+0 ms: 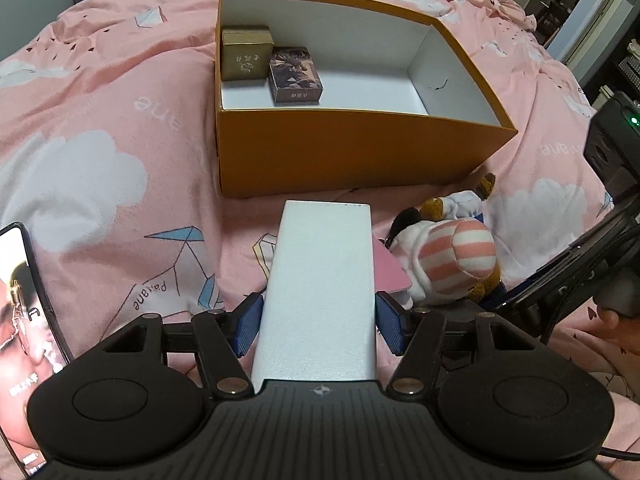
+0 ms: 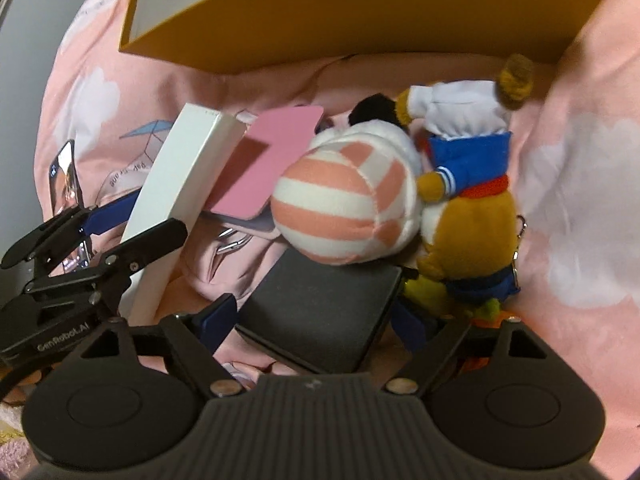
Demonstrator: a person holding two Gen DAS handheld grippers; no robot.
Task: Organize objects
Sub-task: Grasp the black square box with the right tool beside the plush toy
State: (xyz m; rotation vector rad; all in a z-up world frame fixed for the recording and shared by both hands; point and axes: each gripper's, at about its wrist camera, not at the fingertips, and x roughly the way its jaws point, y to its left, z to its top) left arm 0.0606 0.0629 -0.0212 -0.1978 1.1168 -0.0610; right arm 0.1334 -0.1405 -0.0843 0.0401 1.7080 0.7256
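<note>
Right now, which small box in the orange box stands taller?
The gold box in the orange box's back-left corner; the dark picture-printed box beside it sits lower.

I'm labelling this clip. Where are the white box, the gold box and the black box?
white box (image 1: 320,284): left wrist view, top face.
gold box (image 1: 245,60): left wrist view, front face.
black box (image 2: 320,312): right wrist view, top face.

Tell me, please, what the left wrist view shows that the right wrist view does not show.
Only the left wrist view shows the inside of the orange box: a gold box and a dark printed box side by side at its left end.

Only the right wrist view shows the right gripper around a black box, and the sailor plush in full.

Both show the left gripper shut on the white box, the pink card, the striped plush, the phone and the pink bedsheet.
</note>
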